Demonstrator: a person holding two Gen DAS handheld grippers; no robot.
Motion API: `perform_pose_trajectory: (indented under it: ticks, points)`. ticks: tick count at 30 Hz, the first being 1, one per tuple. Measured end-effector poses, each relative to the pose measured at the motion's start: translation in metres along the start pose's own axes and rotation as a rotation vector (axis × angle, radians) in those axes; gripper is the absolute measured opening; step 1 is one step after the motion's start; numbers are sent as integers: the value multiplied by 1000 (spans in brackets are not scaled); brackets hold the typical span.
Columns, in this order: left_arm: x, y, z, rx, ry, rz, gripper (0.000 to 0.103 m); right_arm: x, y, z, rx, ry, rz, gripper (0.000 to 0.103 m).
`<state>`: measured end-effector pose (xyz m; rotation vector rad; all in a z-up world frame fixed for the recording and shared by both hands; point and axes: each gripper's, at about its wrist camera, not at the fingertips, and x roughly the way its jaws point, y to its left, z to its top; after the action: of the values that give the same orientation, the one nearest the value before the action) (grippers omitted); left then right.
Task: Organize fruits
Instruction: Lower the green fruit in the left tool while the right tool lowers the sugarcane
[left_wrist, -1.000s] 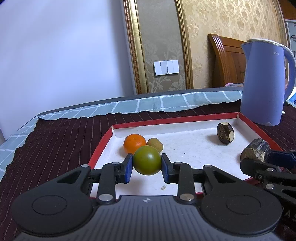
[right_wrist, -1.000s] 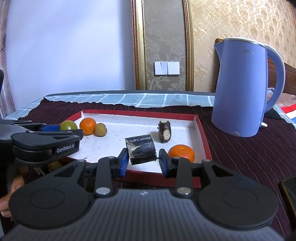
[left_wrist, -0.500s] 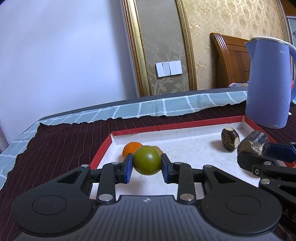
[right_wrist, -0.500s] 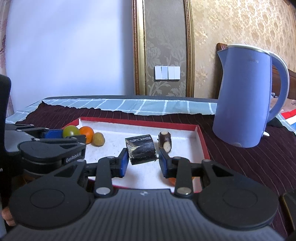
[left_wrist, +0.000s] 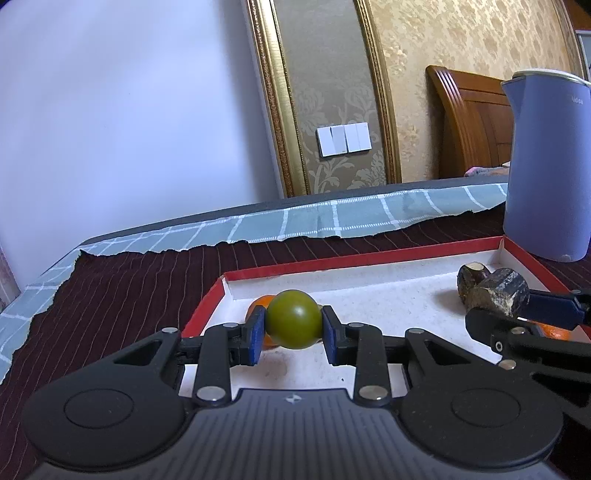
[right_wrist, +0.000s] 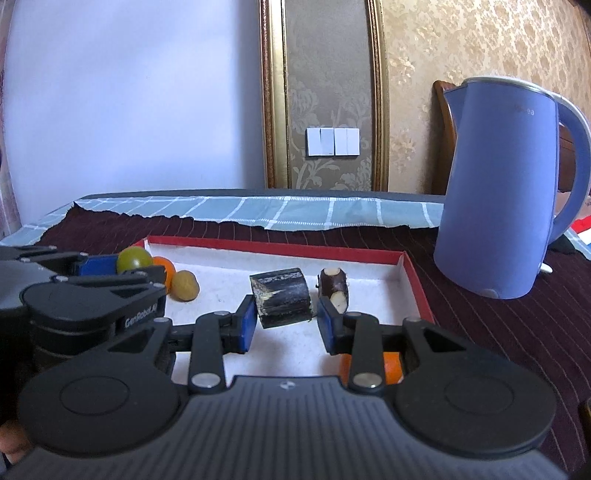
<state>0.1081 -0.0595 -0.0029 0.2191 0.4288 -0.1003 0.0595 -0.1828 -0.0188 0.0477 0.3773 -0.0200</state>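
Note:
My left gripper (left_wrist: 293, 330) is shut on a green round fruit (left_wrist: 293, 319) and holds it over the left end of the red-rimmed white tray (left_wrist: 354, 253). An orange (left_wrist: 258, 306) lies just behind it, mostly hidden. My right gripper (right_wrist: 286, 319) is shut on a dark sugarcane chunk (right_wrist: 282, 301) above the tray's right half (right_wrist: 417, 284). A second sugarcane piece (right_wrist: 334, 290), a small brown fruit (right_wrist: 184, 286) and an orange (right_wrist: 166, 269) lie in the tray. Another orange (right_wrist: 388, 365) sits under my right fingers.
A tall blue kettle (right_wrist: 509, 199) stands on the dark striped cloth (right_wrist: 517, 332) just right of the tray; it also shows in the left wrist view (left_wrist: 546, 166). A checked blue cloth (right_wrist: 258, 214) covers the table's far edge. The wall is behind.
Both grippers have drawn back and lowered a little over the tray, each still holding its piece. The left-hand orange is now mostly hidden behind the green fruit.

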Motion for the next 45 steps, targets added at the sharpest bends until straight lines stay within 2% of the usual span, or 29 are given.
perform_pose_trajectory:
  ticks: [13, 22, 45]
  points:
    - [13, 4, 7, -34, 20, -2, 31, 15, 5, 18, -47, -10, -27, 33]
    - [16, -2, 9, -9, 4, 1, 31, 21, 1, 17, -25, -5, -20, 34]
    - [39, 0, 18, -39, 30, 19, 31, 42, -2, 26, -38, 20, -59, 33]
